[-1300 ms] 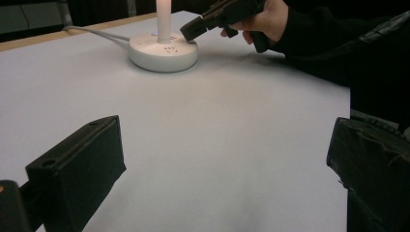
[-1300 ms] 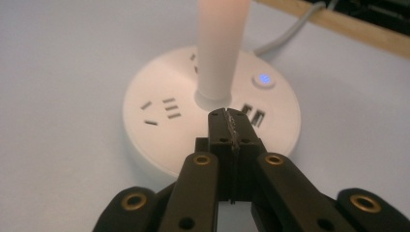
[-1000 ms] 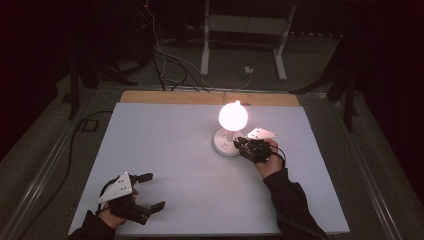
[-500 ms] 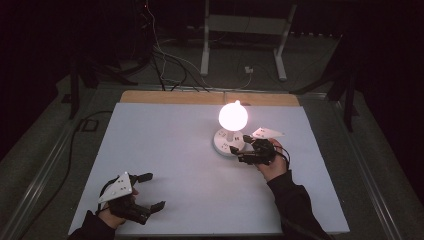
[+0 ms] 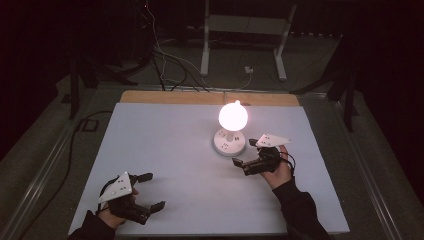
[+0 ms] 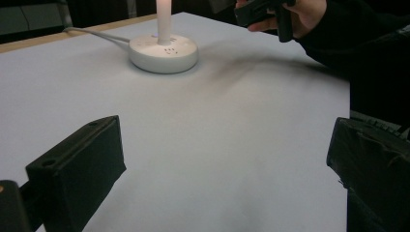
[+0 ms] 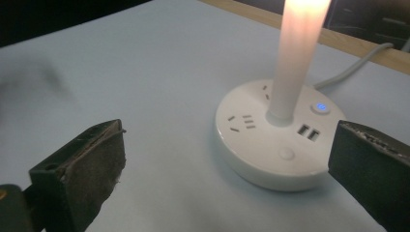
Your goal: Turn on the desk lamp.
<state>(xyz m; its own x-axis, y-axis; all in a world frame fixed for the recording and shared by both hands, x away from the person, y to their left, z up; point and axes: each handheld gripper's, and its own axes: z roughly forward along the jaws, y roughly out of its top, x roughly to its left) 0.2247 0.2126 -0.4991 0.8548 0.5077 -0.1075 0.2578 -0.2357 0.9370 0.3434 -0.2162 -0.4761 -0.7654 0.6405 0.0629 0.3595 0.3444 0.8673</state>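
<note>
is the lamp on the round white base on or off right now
On. The lamp glows bright over its round white base, and a small blue light shines on the base in the right gripper view.

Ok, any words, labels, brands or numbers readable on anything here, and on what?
None: no readable text anywhere.
Round white socket base under the lit white lamp: only a glowing blue button, a plain round button and bare slots, no lettering.
Grey three-cornered gripper plates: small dark marks, too small to read.

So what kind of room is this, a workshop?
Likely a lab or recording studio: a dark room with a white table, a lit lamp on a round socket base, loose cables on the floor, and a metal stand behind.
</note>
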